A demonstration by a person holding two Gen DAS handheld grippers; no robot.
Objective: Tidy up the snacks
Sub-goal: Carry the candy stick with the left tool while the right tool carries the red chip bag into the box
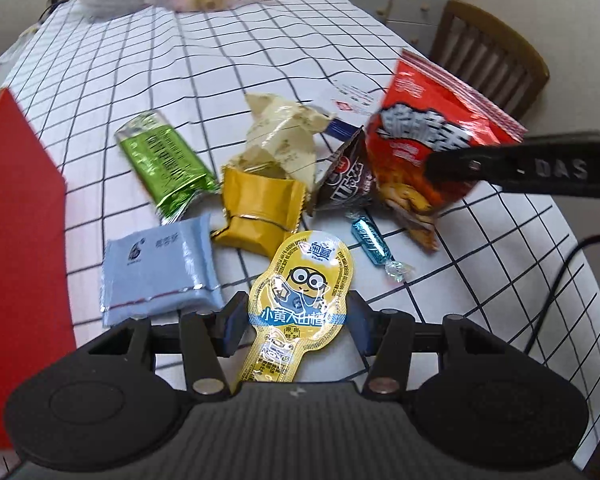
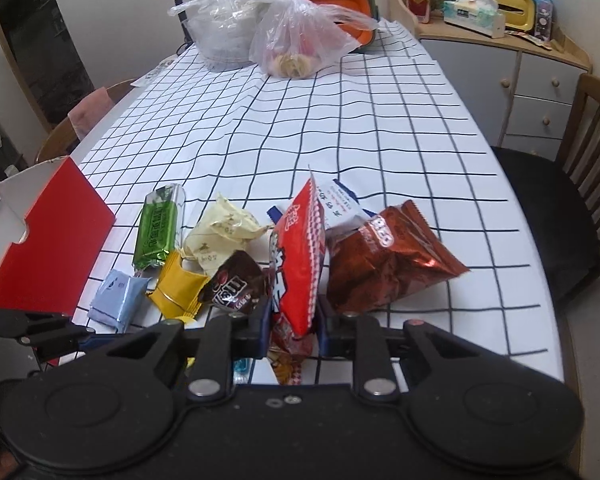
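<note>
My left gripper (image 1: pixel 296 322) is shut on a yellow Minions snack pack (image 1: pixel 300 280) and holds it just above the checked tablecloth. My right gripper (image 2: pixel 294 320) is shut on a red chip bag (image 2: pixel 300 256), lifted upright; the bag also shows in the left wrist view (image 1: pixel 428 152). On the cloth lie a green bar (image 1: pixel 160 164), a light blue packet (image 1: pixel 156 268), a gold packet (image 1: pixel 256 208), a cream wrapper (image 1: pixel 280 136), a dark M&M's bag (image 2: pixel 236 280), a blue candy (image 1: pixel 370 238) and a brown foil bag (image 2: pixel 380 264).
A red box (image 2: pixel 48 236) stands open at the left table edge, also in the left wrist view (image 1: pixel 16 240). Two plastic bags (image 2: pixel 268 28) and an orange container (image 2: pixel 352 4) sit at the far end. A wooden chair (image 2: pixel 572 184) stands to the right.
</note>
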